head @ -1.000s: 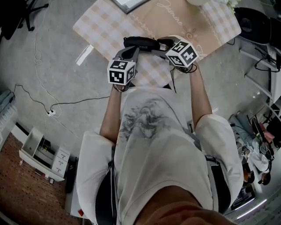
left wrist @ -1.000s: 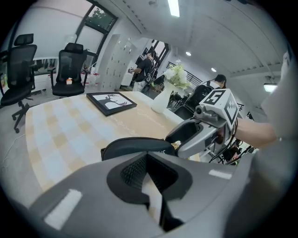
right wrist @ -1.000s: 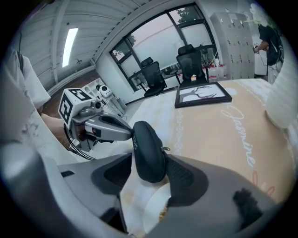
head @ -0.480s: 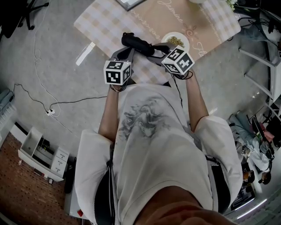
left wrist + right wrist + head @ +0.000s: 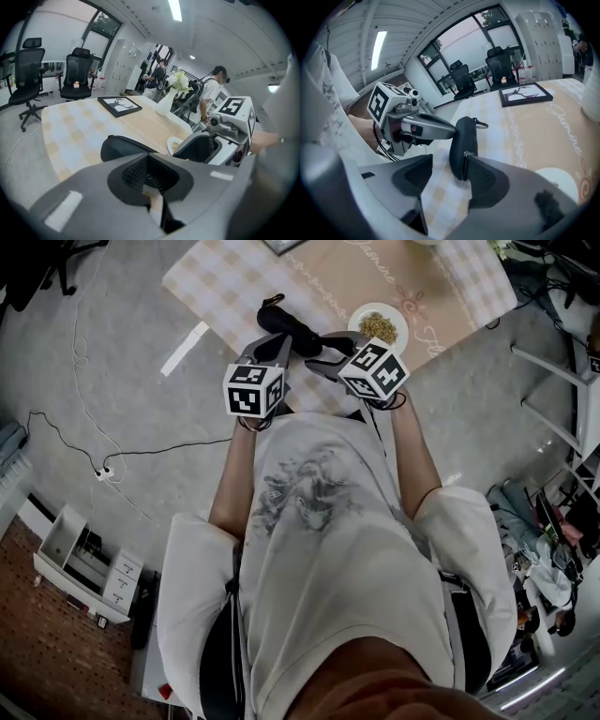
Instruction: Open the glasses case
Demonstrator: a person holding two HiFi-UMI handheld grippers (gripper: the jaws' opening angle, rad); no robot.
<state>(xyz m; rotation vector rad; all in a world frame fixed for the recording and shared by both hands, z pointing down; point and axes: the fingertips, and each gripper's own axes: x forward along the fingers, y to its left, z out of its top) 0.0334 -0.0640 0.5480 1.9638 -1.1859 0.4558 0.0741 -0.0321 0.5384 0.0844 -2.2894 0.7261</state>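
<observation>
The black glasses case (image 5: 286,324) lies closed and slanted on the checked tablecloth (image 5: 225,287), near the table's front edge. My left gripper (image 5: 274,341) is shut, and its tip sits at the case's near left side (image 5: 463,136); whether it pinches anything I cannot make out. In the left gripper view the case (image 5: 123,146) shows just beyond the closed jaws of the left gripper (image 5: 151,187). My right gripper (image 5: 446,164) stands open, its right jaw tip close to the case's near end, with only tablecloth between the jaws. In the head view the right gripper (image 5: 317,357) is at the case's right.
A white plate of food (image 5: 378,326) sits right of the case. A framed picture (image 5: 119,105) and a white vase (image 5: 164,104) stand farther back. Office chairs (image 5: 26,70) and people (image 5: 213,93) are beyond the table. Cables run over the floor (image 5: 103,470).
The right gripper has drawn back and left, uncovering the plate. The case now lies more slanted, with its far end pointing up and left. The left gripper has hardly moved.
</observation>
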